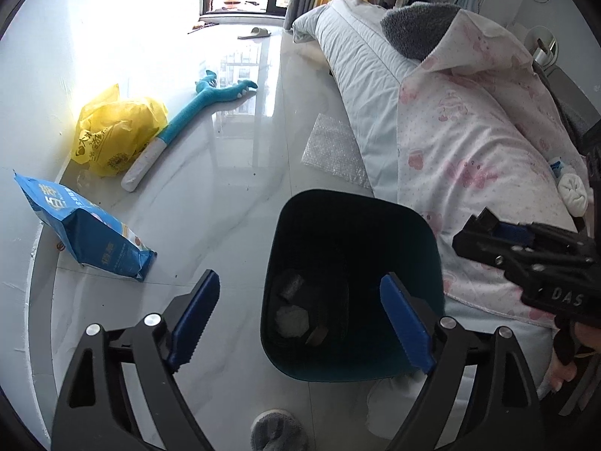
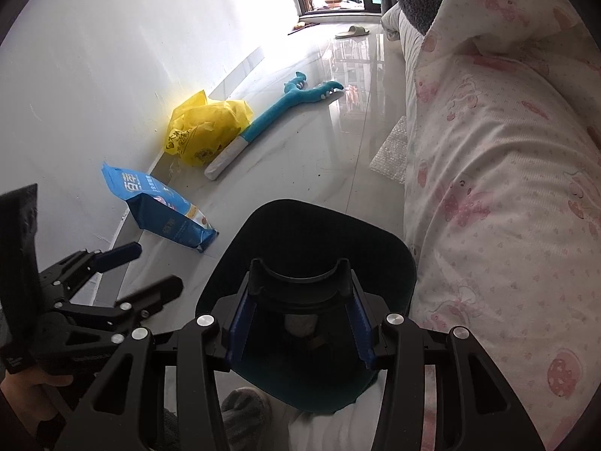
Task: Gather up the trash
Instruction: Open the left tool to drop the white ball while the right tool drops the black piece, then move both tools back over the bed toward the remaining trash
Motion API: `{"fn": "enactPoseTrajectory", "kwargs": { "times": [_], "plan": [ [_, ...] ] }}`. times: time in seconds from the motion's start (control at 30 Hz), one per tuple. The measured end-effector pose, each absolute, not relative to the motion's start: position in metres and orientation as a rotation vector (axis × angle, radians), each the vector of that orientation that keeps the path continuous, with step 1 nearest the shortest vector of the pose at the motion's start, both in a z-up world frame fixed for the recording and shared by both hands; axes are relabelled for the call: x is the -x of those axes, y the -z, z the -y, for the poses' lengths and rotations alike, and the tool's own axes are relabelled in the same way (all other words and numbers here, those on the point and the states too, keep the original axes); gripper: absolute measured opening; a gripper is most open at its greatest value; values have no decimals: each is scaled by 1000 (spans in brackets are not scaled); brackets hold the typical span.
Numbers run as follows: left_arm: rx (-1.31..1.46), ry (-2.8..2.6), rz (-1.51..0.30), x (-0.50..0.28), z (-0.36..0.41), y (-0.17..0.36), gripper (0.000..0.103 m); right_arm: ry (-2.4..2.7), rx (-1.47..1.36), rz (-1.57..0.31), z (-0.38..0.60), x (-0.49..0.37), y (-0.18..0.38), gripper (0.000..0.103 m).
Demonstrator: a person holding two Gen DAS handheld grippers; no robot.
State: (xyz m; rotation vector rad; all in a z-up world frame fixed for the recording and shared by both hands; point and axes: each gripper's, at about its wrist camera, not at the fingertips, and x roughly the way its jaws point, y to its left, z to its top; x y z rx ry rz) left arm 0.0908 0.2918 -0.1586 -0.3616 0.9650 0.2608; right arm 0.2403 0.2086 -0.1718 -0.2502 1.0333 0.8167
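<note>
A dark teal trash bin (image 1: 432,263) stands on the glossy floor beside the bed, with several pieces of trash at its bottom (image 1: 293,319). My left gripper (image 1: 300,315) is open and empty, its blue pads (image 1: 195,315) spread over the bin's near side. My right gripper (image 2: 300,289) is shut on a black curved plastic piece (image 2: 300,282) and holds it above the bin (image 2: 394,259). The left gripper also shows in the right wrist view (image 2: 150,270). The right gripper shows in the left wrist view (image 1: 469,233).
A blue snack bag (image 1: 86,233), a yellow plastic bag (image 1: 116,131) and a teal dinosaur toy (image 1: 203,101) lie along the white wall. Bubble wrap (image 1: 334,146) lies by the bed (image 1: 469,131). A slipper (image 1: 255,32) lies near the window.
</note>
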Motion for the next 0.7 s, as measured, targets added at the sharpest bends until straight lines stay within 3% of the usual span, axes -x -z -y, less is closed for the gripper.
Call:
{"fn": "enactPoseTrajectory", "kwargs": {
  "times": [0.43, 0.7],
  "plan": [
    [376, -299, -763, -67, -307, 105, 93, -846, 328, -1120, -246, -232, 214, 48],
    [358, -300, -681, -54, -306, 81, 85, -855, 358, -1158, -258, -231, 230, 48]
  ]
}}
